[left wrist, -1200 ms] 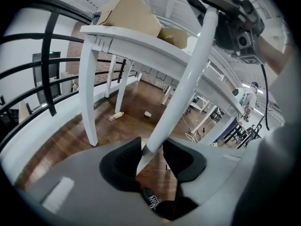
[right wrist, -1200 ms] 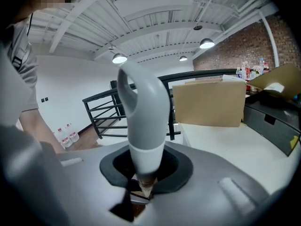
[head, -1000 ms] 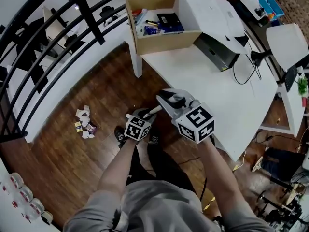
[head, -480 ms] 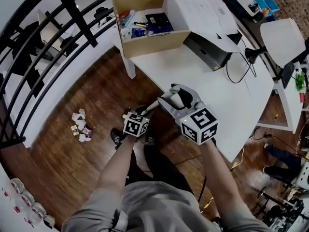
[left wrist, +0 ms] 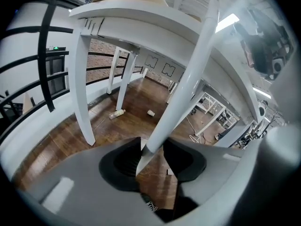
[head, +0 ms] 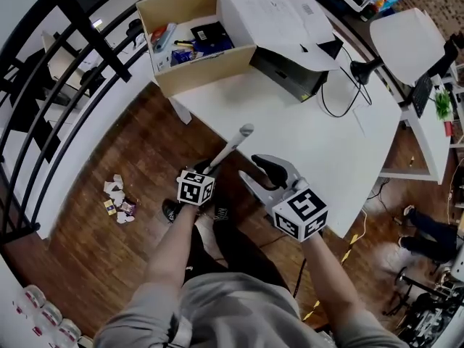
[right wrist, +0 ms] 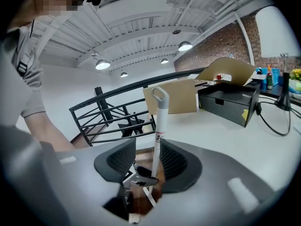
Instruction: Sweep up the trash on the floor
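A small heap of paper scraps and wrappers (head: pixel 118 199) lies on the wooden floor at the left of the head view. My left gripper (head: pixel 208 170) is shut on the lower part of a long white handle (head: pixel 230 148), which slants up and right to a looped top. In the left gripper view the handle (left wrist: pixel 188 79) runs up from between the pads of that gripper (left wrist: pixel 153 160). My right gripper (head: pixel 262 175) stands open just right of the handle, apart from it. Its jaws have just been closing a little, with nothing between them. In the right gripper view the handle (right wrist: pixel 159 126) stands beyond that gripper (right wrist: pixel 146 161).
A white table (head: pixel 319 143) fills the upper right, with an open cardboard box (head: pixel 196 38), a black device (head: pixel 286 71) and cables on it. A black railing (head: pixel 43 85) runs along the left. Under the table lie a bottle (left wrist: pixel 117 113) and a scrap (left wrist: pixel 151 112).
My right gripper has let go of the handle's top and drawn back down and to the right. The left gripper keeps its hold on the handle and has barely shifted.
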`<state>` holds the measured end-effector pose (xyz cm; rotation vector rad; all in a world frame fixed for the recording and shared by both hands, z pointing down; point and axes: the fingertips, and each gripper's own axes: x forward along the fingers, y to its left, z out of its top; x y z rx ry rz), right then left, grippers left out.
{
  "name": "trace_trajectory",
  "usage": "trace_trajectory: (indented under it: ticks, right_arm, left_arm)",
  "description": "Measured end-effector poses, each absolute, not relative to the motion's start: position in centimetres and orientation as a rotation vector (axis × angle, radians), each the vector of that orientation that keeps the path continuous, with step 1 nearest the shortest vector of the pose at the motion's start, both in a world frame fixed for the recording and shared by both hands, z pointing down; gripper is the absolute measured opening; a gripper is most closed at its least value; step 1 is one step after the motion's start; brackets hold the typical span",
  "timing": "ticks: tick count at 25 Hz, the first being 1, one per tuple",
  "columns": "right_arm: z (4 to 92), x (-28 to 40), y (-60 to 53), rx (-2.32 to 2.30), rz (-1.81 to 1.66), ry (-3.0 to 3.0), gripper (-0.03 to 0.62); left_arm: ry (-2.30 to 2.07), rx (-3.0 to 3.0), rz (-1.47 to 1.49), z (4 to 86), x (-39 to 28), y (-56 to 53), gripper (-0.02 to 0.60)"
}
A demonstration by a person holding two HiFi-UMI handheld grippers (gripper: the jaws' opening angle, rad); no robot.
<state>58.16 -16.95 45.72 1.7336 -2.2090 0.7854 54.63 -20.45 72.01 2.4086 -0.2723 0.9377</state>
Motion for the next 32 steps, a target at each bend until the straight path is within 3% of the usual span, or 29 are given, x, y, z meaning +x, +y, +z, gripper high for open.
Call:
trace_trajectory:
  ticks: [6,12,16,20,27,32]
  right_arm:
    - [45.4,58.8,-16.4,1.772,0.791,-2.177,0.0]
    - [45.1,57.1,-16.3,1.688,0.803,-2.246,0.0]
    - [44.8,52.9,-18.2,1.547,0.764,-2.33,0.0]
    - [42.8,46.1,-21.0,1.376,0.673,-2.449,0.0]
    - [39.1,28.9,-20.7,1.108,0.389,-2.653,0.0]
    - [37.4,19.3,-20.9,0.939,0.221,-2.715,0.0]
  left_arm:
    - [-0.247,2.381,0.942,71.5,54.7,-19.7,0.166]
    - [-0.301,2.373,0.902,69.7,52.3,-19.2,0.19]
    - [-0.432,2.434,0.787,65.3,48.4,-21.2,0.105]
    - [-0.602,2.498,0.61,58.4,41.8,-24.2,0.005]
    - [-0.96,2.581,0.182,46.7,23.4,-23.6,0.005]
    - [-1.128,2.56,0.052,41.9,14.0,-20.8,0.005]
